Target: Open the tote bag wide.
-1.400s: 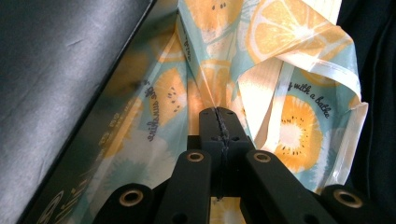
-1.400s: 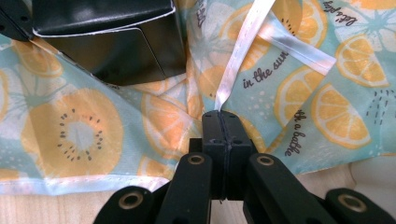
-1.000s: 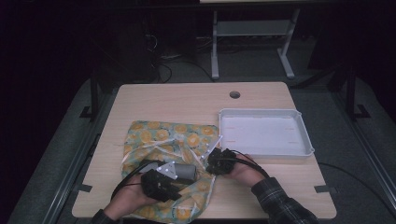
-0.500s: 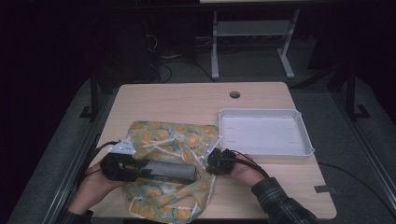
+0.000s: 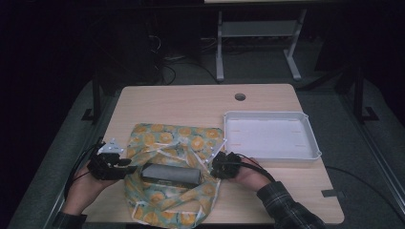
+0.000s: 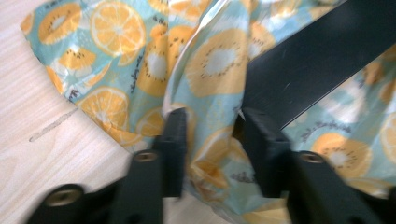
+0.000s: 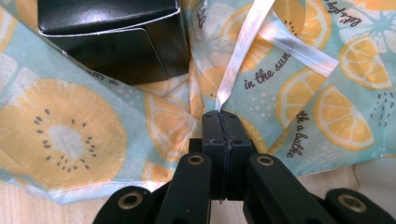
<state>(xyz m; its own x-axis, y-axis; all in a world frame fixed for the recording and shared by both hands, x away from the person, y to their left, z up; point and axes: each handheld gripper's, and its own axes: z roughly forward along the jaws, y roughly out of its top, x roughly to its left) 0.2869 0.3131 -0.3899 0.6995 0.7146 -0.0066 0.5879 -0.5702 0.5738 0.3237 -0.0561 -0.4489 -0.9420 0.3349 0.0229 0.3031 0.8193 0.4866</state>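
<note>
Bag point(image 5: 167, 157) held by closed right tongs point(image 7: 223, 116); left tongs point(image 6: 210, 140) parted around cloth at lower centre. Box point(image 5: 172, 174) bagging under way; left closure judged next.

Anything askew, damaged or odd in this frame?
Nothing damaged or spilled. The fruit-print bag lies rumpled and crooked on the table, with a long black box across it. The right gripper pinches its white ribbon; the white tray sits square.

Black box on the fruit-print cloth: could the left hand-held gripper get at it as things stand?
Probably yes. The left hand-held gripper is open at the black box, with only a fold of the cloth between its jaws.
</note>
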